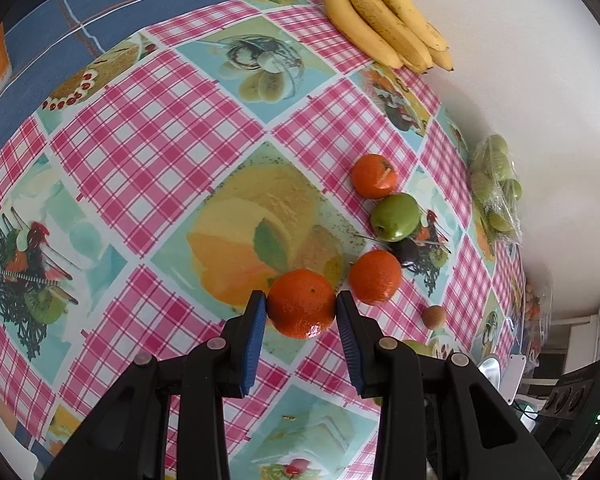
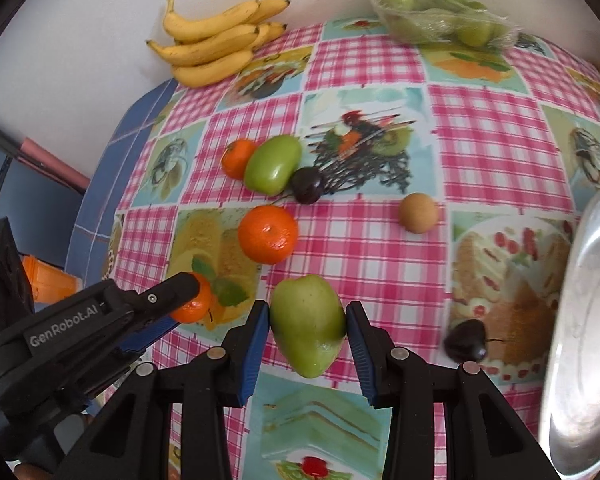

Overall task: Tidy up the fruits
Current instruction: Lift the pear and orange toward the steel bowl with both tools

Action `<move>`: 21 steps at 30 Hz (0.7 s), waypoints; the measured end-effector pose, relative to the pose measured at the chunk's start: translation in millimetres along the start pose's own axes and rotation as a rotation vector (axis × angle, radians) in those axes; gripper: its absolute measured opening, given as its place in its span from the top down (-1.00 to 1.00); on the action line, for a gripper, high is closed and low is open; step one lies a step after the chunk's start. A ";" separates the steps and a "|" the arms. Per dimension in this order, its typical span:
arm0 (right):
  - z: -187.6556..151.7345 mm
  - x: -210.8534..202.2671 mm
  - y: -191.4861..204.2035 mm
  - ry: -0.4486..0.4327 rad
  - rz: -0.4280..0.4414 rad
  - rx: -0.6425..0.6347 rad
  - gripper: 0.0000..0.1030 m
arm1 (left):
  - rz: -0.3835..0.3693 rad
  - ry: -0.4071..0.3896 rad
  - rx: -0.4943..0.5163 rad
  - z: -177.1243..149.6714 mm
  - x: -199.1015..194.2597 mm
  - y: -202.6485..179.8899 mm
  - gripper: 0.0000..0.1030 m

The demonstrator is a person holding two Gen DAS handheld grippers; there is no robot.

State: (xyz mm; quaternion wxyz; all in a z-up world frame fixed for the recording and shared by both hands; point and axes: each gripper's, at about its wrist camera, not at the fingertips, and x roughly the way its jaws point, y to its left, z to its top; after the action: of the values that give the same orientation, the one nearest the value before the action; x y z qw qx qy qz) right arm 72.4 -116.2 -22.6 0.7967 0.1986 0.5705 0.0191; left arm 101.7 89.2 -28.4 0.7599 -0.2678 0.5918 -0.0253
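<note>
While the left tool [image 1: 301,307] clamps a mandarin [image 1: 301,303] just over the checked tabletop [image 1: 148,136], another mandarin [image 1: 375,277] lies beside it; from the right wrist, the right tool [image 2: 307,321] grips a green fruit [image 2: 307,325] near a metal plate [image 2: 592,320], bananas [image 2: 216,40] far behind

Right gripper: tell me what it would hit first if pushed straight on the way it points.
The right gripper is already shut on a green fruit, so that fruit leads. Straight ahead, it would likely meet the checked tablecloth first, probably just short of the loose tangerine; depth is unclear.
</note>
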 end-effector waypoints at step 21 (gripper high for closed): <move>-9.4 -85.0 -115.8 -0.111 -0.142 0.256 0.18 | -0.081 0.083 0.396 -81.1 9.4 -122.3 0.28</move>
State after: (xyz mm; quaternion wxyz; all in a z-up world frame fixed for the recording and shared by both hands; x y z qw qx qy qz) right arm 11.4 -241.9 12.3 0.7946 0.2582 0.5360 -0.1210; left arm 64.5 -49.4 4.0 0.7710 -0.1354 0.5949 -0.1828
